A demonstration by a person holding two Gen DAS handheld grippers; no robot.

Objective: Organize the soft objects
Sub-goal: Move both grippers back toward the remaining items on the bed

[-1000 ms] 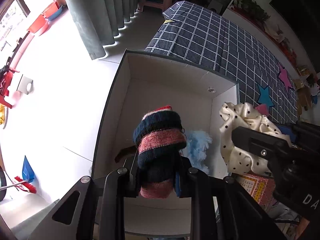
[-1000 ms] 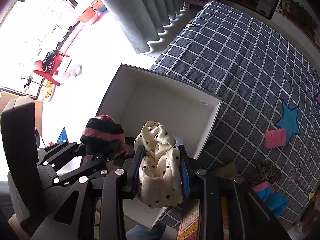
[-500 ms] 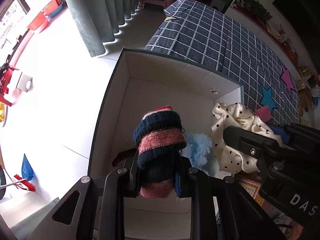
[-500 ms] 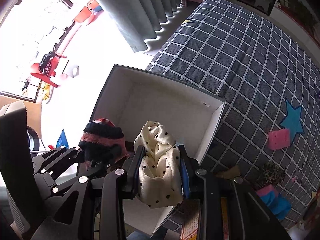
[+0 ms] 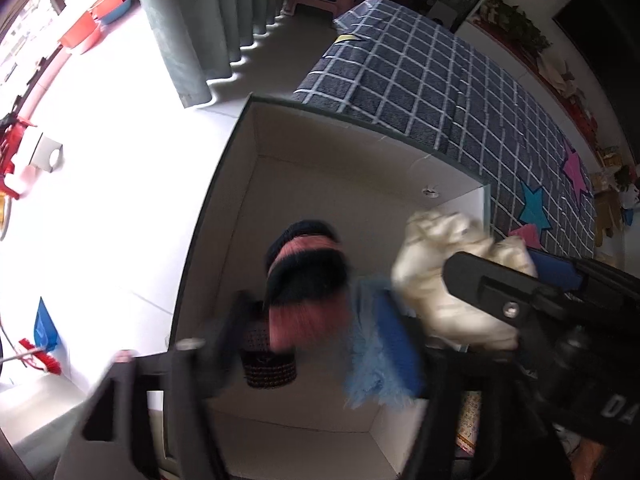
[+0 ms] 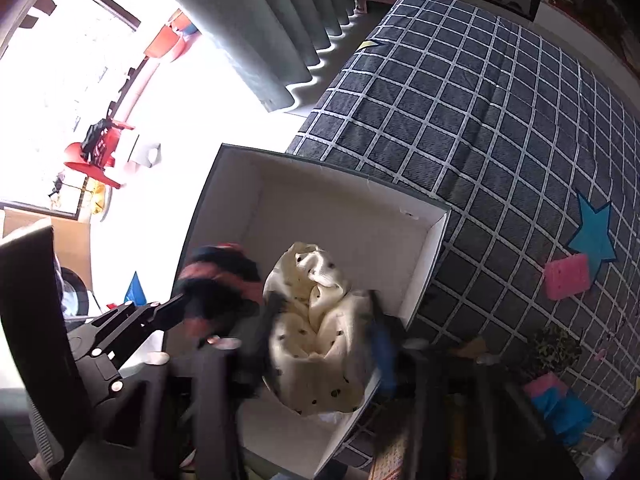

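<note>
The left hand-held gripper (image 5: 316, 320) is smeared by motion blur; its jaws have just been opening and stand spread, the striped knit hat (image 5: 306, 280) between them but no longer pinched, though blur hides whether a pad still brushes it. The hat hangs over the open white box (image 5: 320, 184), above a dark patterned piece (image 5: 270, 364) on the box floor whose shape is hard to read. A fluffy blue piece (image 5: 372, 376) beside it is partly hidden by the gripper's blue pad.

Further right, the right hand-held gripper (image 6: 320, 328) is also blurred. Its jaws have just been opening with the cream dotted cloth (image 6: 316, 332) between them; whether the pads still press it cannot be told. The cloth sits over the box's near right part, its lower edge cut off by the gripper body.

Right of the box lies a bed with a checked cover (image 6: 500, 120), bearing a blue star (image 6: 592, 232) and a pink sponge (image 6: 566, 276). Curtains (image 6: 260, 20) hang behind.
</note>
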